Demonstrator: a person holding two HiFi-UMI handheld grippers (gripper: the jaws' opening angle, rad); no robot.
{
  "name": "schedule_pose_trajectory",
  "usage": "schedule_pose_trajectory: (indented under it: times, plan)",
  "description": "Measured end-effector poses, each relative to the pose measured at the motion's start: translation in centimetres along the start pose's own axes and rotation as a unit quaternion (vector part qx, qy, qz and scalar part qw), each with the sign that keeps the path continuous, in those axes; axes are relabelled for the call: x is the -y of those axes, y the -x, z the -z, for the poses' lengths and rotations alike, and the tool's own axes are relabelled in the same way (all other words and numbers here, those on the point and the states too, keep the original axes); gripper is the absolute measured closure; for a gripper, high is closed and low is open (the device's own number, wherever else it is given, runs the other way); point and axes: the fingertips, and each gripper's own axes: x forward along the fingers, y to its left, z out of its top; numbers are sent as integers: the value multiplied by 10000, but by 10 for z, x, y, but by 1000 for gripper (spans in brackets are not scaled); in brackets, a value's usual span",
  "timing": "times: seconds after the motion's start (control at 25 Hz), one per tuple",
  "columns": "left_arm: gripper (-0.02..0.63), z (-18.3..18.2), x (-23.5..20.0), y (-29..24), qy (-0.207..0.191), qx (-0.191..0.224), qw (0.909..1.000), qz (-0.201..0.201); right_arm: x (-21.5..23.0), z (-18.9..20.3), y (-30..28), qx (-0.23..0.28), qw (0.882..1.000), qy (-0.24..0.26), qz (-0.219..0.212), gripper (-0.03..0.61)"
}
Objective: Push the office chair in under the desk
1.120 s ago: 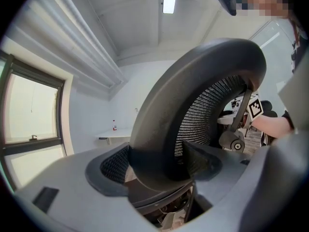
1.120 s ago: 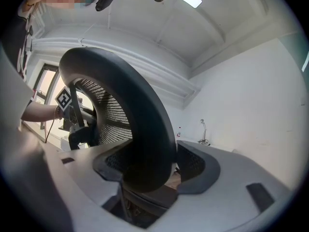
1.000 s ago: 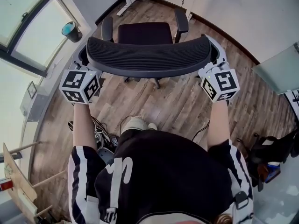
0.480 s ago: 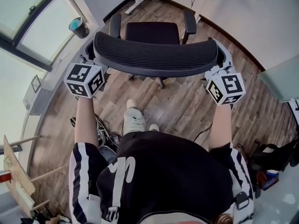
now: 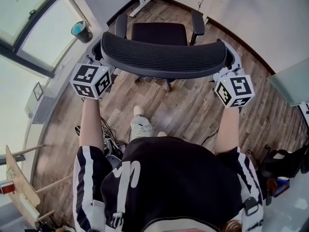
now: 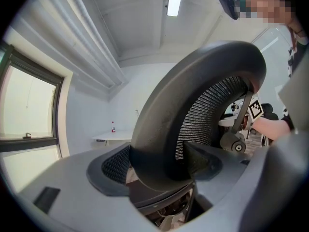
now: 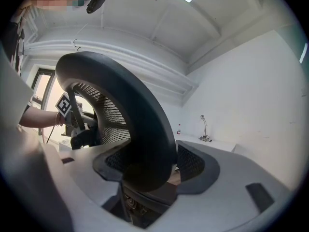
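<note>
An office chair (image 5: 164, 57) stands on the wooden floor (image 5: 193, 110) just ahead of the person. The left gripper (image 6: 157, 166) and right gripper (image 7: 154, 168) each clamp one end of its backrest. Equal pressure from both sides should roll it straight.

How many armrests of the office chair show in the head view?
2. One armrest is left of the seat in the head view, the other armrest right of it, both beyond the backrest. None appears hidden.
</note>
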Motion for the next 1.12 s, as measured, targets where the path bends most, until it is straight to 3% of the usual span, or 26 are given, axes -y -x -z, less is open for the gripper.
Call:
schedule_pose_trajectory:
  times: [1.12]
  plan:
    - [273,3,-70,-60,34,298,9992,276,19,2,-80,53,9997,4,228,314]
